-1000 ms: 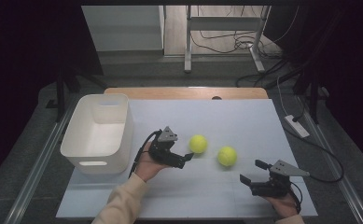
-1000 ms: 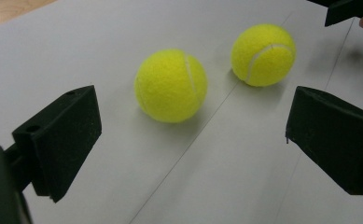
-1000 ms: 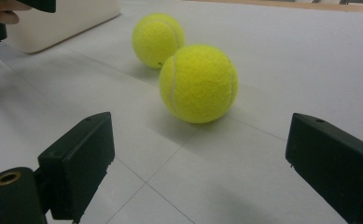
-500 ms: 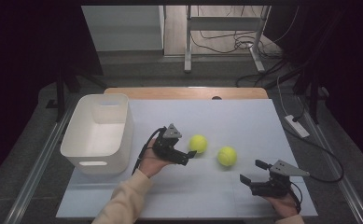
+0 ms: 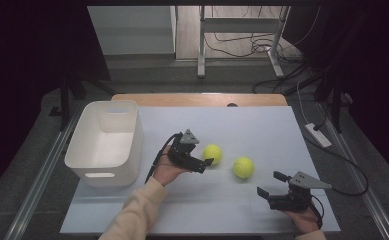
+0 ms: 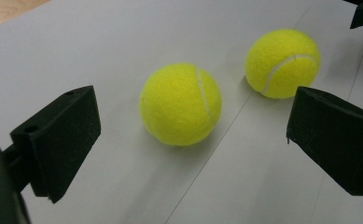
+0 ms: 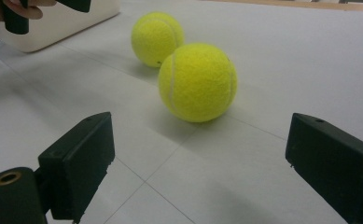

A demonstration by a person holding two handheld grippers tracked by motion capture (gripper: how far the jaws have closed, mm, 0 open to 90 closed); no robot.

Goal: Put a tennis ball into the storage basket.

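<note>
The left gripper (image 5: 203,162) sits near the centre of the counter (image 5: 262,125), its fingers (image 6: 60,140) spread wide and pinching nothing. The nearer tennis ball (image 5: 212,153) rests on the counter just beyond the fingertips, at 2 o'clock from the left hand (image 5: 167,170); in the left gripper view this ball (image 6: 180,103) lies between the two fingers but ahead of them, untouched. The second tennis ball (image 5: 243,167) rests at 4 o'clock from the first, near it but apart. The right gripper (image 5: 272,184) rests at 5 o'clock from the second ball, its fingers (image 7: 79,163) spread and empty. In the right gripper view the second ball (image 7: 198,81) lies ahead, centred between the fingers. A white bin (image 5: 89,150) stands at 9 o'clock from the left gripper.
</note>
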